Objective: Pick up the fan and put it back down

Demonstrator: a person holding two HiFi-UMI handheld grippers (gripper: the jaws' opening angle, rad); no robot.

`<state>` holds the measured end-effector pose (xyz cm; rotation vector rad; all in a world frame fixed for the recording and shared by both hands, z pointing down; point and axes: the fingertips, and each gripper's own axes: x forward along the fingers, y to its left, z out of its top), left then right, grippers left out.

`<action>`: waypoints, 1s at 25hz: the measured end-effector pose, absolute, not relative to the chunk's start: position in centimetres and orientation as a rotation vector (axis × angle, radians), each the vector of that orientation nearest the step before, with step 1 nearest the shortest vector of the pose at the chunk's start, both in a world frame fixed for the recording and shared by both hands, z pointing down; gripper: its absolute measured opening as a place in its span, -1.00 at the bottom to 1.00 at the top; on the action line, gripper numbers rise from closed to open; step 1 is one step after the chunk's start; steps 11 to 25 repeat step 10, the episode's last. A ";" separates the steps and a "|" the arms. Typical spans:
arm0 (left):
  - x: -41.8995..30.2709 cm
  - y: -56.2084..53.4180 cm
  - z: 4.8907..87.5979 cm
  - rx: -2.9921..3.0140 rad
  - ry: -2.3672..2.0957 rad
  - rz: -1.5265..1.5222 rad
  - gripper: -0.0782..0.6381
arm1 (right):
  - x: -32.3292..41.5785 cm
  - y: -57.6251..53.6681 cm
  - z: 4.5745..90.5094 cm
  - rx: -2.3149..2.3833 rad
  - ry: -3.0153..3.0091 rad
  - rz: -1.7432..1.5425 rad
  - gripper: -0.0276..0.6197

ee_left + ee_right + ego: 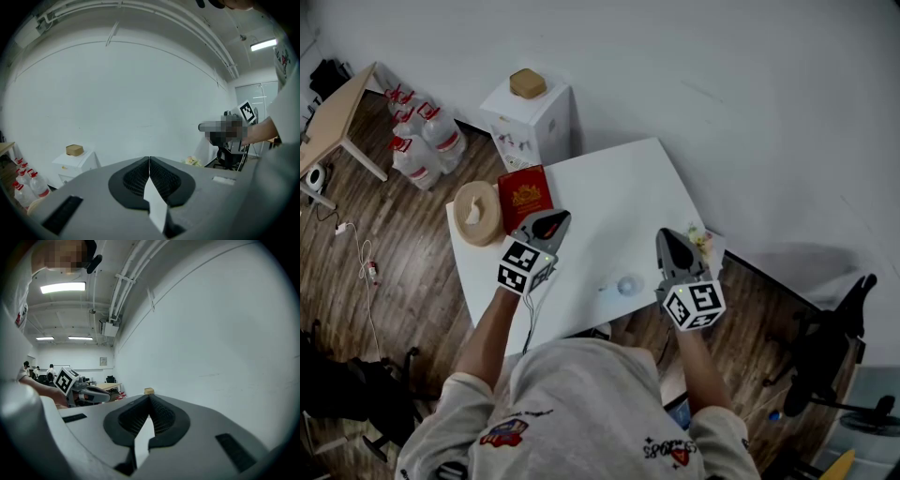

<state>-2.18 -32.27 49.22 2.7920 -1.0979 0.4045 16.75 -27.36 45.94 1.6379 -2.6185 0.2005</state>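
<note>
A small pale blue fan [627, 284] lies on the white table [609, 187] near its front edge, between my two hands. My left gripper [551, 221] hovers over the table's left part, well left of the fan, shut with nothing in it. My right gripper [671, 240] hangs just right of the fan and above it, also shut and empty. In the left gripper view the jaws [149, 159] meet at the tip and point at the white wall. The right gripper view shows its jaws [150, 397] closed too. Neither gripper view shows the fan.
A red box [525, 197] and a round tan object [476, 213] sit at the table's left edge. Small flowers [703, 242] lie at its right edge. Behind stands a white box [534, 117] with a brown lid, and water bottles [422, 141] are on the floor.
</note>
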 end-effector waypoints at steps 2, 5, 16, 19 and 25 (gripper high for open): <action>-2.1 -32.2 49.3 2.791 -1.094 0.407 -0.76 | 16.7 -27.4 46.1 1.636 -2.618 0.204 -0.94; -2.1 -32.2 49.6 2.788 -1.089 0.409 -0.76 | 16.6 -27.4 46.3 1.633 -2.616 0.209 -0.94; -1.6 -31.9 49.6 2.792 -1.076 0.410 -0.76 | 16.5 -27.0 46.5 1.606 -2.609 0.207 -0.94; -1.6 -31.9 49.6 2.792 -1.076 0.410 -0.76 | 16.5 -27.0 46.5 1.606 -2.609 0.207 -0.94; -1.6 -31.9 49.6 2.792 -1.076 0.410 -0.76 | 16.5 -27.0 46.5 1.606 -2.609 0.207 -0.94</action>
